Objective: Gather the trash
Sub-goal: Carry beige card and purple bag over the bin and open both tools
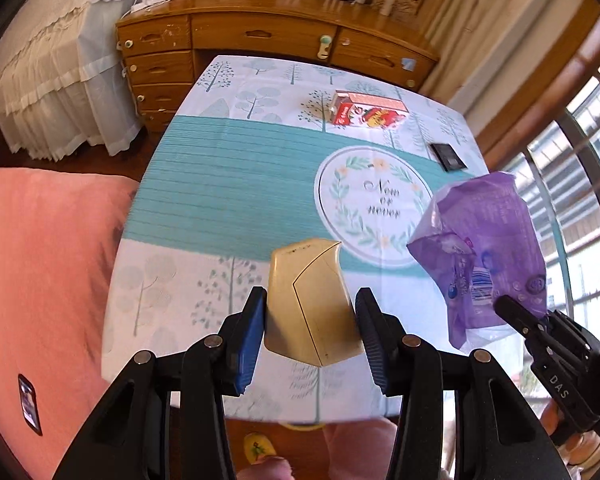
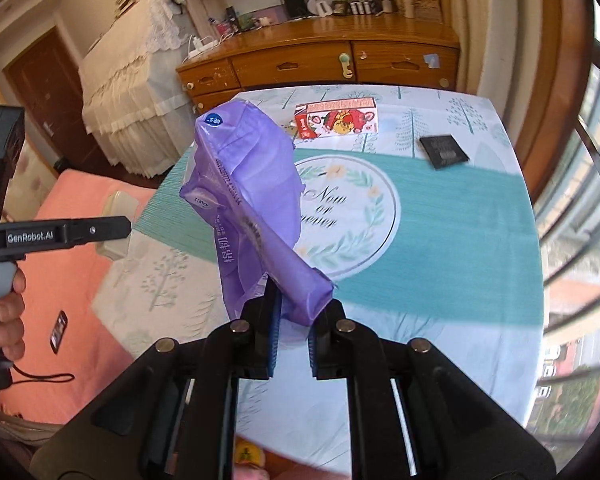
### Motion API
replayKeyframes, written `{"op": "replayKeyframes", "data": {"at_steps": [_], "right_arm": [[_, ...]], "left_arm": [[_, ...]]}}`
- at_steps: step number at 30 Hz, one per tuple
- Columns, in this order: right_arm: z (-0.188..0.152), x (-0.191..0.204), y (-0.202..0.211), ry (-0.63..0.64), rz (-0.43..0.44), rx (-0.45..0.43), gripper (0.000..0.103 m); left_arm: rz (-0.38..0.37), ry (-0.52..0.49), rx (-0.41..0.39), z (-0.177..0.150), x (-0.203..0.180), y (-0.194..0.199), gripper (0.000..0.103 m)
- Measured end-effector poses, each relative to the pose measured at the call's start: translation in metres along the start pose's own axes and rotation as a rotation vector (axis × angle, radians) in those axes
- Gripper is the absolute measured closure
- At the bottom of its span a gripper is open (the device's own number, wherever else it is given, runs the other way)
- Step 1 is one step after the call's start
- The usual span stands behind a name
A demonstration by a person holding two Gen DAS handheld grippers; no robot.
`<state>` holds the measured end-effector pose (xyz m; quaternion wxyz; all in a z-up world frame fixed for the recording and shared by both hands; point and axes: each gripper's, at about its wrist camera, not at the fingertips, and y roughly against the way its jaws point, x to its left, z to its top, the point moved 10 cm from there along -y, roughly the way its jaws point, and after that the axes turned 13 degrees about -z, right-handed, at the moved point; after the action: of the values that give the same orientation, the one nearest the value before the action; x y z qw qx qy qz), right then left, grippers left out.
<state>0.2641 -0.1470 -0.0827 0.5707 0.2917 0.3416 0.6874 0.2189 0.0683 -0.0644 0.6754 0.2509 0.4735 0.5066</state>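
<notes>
Two pieces of trash picked up, both held above the counter (image 1: 228,184). Left gripper (image 1: 310,328) clamped on a cream, curved plastic case (image 1: 312,304), pads pressing its two sides, the case clear of the patterned cloth. Right gripper (image 2: 290,332) pinched tight on the lower end of a crumpled purple plastic wrapper (image 2: 248,200), the rest of it standing up loosely above the jaws; seen also from the left wrist view, hanging just to the right of the case.

Left to gather, by the look of it: a red-and-white carton (image 2: 338,120) lying on its side near the far edge of the counter, and a flat black packet (image 2: 444,150) lying to its right, nearer the window. Both untouched and well apart from the grippers.

No bin, bag or basket visible in either view, so no telling where the held pieces belong; probably off the counter, out of frame. Carton's contents, if any, not visible. Wrapper apparently empty, judging by its slack, collapsed shape.

Roughly halfway, then: two items in hand, two waiting.
</notes>
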Motion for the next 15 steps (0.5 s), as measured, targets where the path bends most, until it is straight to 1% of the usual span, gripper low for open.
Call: {"op": "replayKeyframes", "data": {"at_steps": [4, 7, 10, 15], "right_arm": [[-0.049, 0.035, 0.034, -0.043, -0.036, -0.005, 0.094], [-0.085, 0.057, 0.054, -0.060, -0.046, -0.001, 0.094], [-0.128, 0.079, 0.073, -0.067, -0.057, 0.029, 0.094], [-0.191, 0.098, 0.099, -0.054, -0.079, 0.091, 0.094]], "left_arm": [[-0.025, -0.074, 0.015, -0.046, 0.010, 0.026, 0.058], [-0.037, -0.105, 0.036, -0.078, 0.016, 0.035, 0.058], [-0.055, -0.134, 0.077, -0.116, 0.018, 0.043, 0.058], [-0.064, -0.207, 0.117, -0.163, 0.010, 0.044, 0.058]]}}
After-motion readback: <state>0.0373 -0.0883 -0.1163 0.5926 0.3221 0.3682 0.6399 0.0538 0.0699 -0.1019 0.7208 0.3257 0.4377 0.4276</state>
